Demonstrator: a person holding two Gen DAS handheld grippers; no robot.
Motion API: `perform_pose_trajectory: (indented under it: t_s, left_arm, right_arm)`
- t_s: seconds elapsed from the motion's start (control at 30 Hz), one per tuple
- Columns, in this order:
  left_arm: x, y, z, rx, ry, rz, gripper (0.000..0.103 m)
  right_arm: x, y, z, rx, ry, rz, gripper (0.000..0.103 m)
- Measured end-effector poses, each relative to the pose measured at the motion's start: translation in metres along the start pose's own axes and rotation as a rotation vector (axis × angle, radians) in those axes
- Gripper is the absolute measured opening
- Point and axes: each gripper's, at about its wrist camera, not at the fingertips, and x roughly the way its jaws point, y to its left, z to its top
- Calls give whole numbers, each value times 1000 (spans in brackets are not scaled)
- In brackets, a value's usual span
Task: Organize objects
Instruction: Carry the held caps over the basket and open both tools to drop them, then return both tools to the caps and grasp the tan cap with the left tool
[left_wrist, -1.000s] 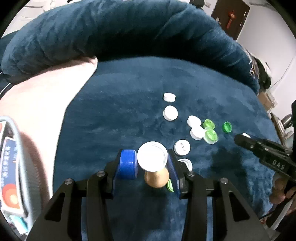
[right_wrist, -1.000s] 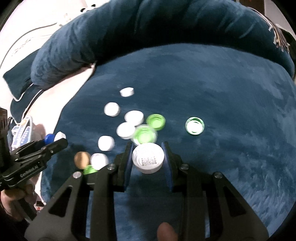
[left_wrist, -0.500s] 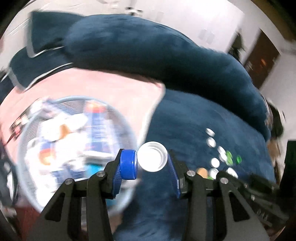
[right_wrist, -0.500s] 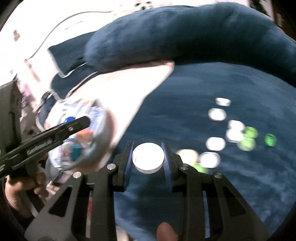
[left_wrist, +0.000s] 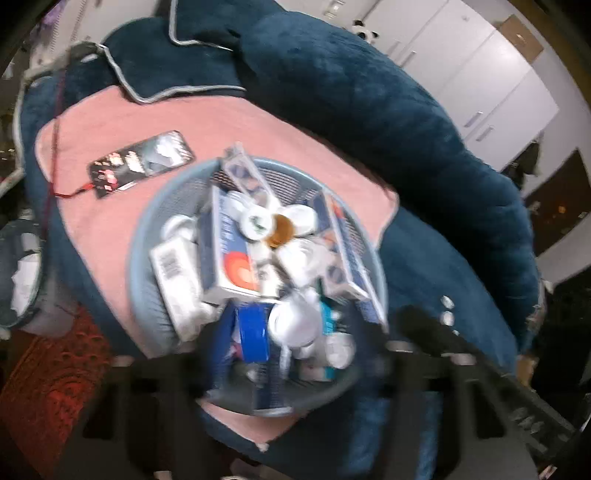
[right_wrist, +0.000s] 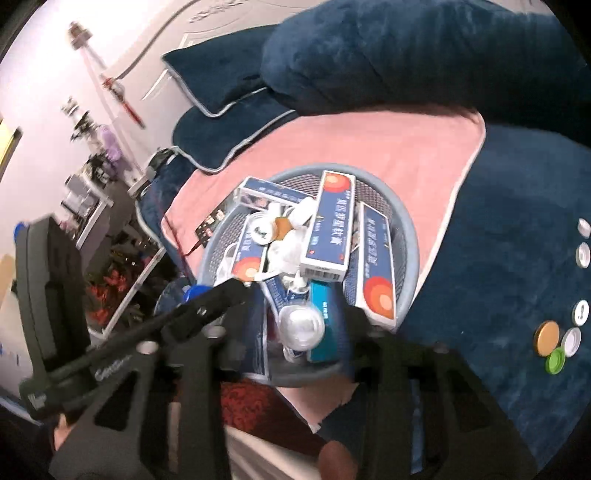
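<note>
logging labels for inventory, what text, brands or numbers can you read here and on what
Blue and white boxes in the grey basket: Chinese characters down the face, too blurred to read.
Box end: barcode, digits too small.
White box: barcode, unreadable.
Left tool arm: pale lettering, too blurred.
White round lid: dark mark, unreadable.
Phone: screen blurred.
White bottle cap: dark mark, unreadable.

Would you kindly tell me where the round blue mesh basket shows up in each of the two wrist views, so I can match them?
Left wrist view: the basket fills the middle of the picture, seen from above, resting on the pink blanket.
Right wrist view: the basket sits at centre, slightly lower, on the same blanket.
Shared landmark: the brown cap on top of the pile inside.
</note>
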Motion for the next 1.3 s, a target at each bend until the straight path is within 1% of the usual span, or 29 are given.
perform_pose_trajectory:
  t_s: [0.03,0.07,0.13,0.2,0.3,0.43,0.53,0.63,0.83,1.07,1.2,1.3]
  left_arm:
    - [-1,1,0,-5,-12,22,100]
    - [-2,3,1,-13,-26,29,102]
    - [-1,2,3,-12,-25,25,102]
    - [0,-3,2,8,-23,33,102]
    - [1,-13,1,56,-21,56,102]
    - [-2,-21,-2,95,-29,92,102]
    - [-3,-30,-6,121,-43,126,102]
    - [-1,-41,-10,151,-48,142,102]
    - [7,-71,-22,210,-23,135,102]
    - [22,-115,-43,305,21,111,102]
    - [42,-146,-64,369,66,84,102]
    - [65,-171,-85,429,115,62,102]
  right_arm:
    - [-6,-4,-1,12,-15,0,58]
    - [-11,-6,0,17,-27,6,63]
    - [-23,-11,-1,14,-43,0,91]
    - [-32,-14,-2,1,-69,-21,98]
    - [-39,-14,-1,-27,-83,-54,99]
    - [-50,-21,-6,-35,-88,-69,99]
    - [-59,-35,-14,-32,-80,-85,100]
    - [-68,-52,-25,-20,-63,-113,100]
    - [-91,-95,-45,18,-39,-186,101]
    - [-127,-142,-54,67,-48,-254,101]
    - [-146,-173,-56,88,-56,-310,101]
    - [-158,-207,-62,178,-73,-340,102]
